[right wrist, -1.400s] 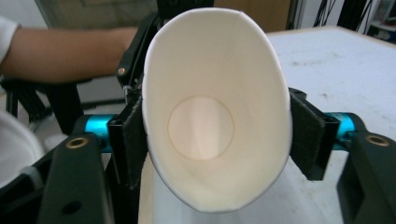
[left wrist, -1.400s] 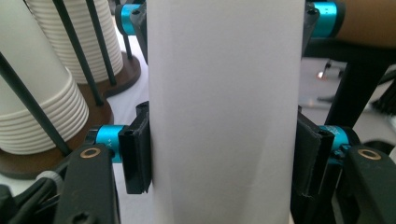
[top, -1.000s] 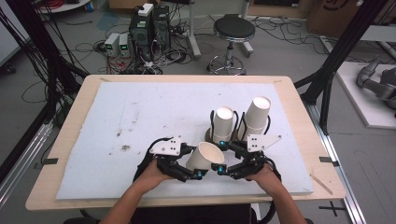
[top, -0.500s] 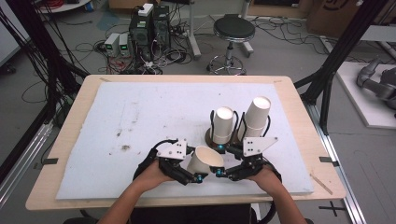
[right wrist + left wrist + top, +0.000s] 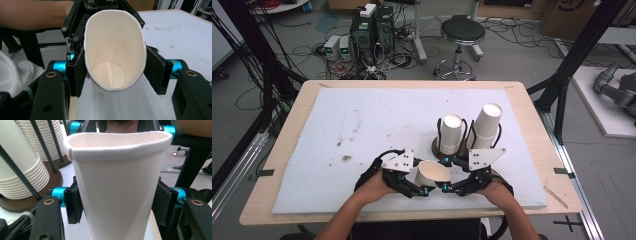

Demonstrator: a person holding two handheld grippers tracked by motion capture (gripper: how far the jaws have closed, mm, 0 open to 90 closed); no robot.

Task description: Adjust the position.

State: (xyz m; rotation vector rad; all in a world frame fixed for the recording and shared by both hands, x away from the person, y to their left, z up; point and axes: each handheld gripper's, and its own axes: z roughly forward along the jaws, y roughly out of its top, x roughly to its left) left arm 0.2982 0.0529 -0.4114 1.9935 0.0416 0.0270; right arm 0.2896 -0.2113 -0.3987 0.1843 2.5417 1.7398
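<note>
A single white paper cup lies on its side above the white foam board, held from both ends. My left gripper is shut on the cup at mid-body, with a pad pressed against each side. My right gripper faces the cup's open mouth. It is shut across the rim, and its pads squeeze the rim into an oval. In the right gripper view the inside bottom of the cup shows, with the left gripper behind it.
Just beyond the hands, two tall stacks of white paper cups stand in black wire guides on a brown round base. The foam board covers most of the wooden table. A stool and computers stand on the floor beyond.
The right gripper has shifted left onto the cup's mouth. Both hands and the cup have drifted slightly toward the front edge of the table.
</note>
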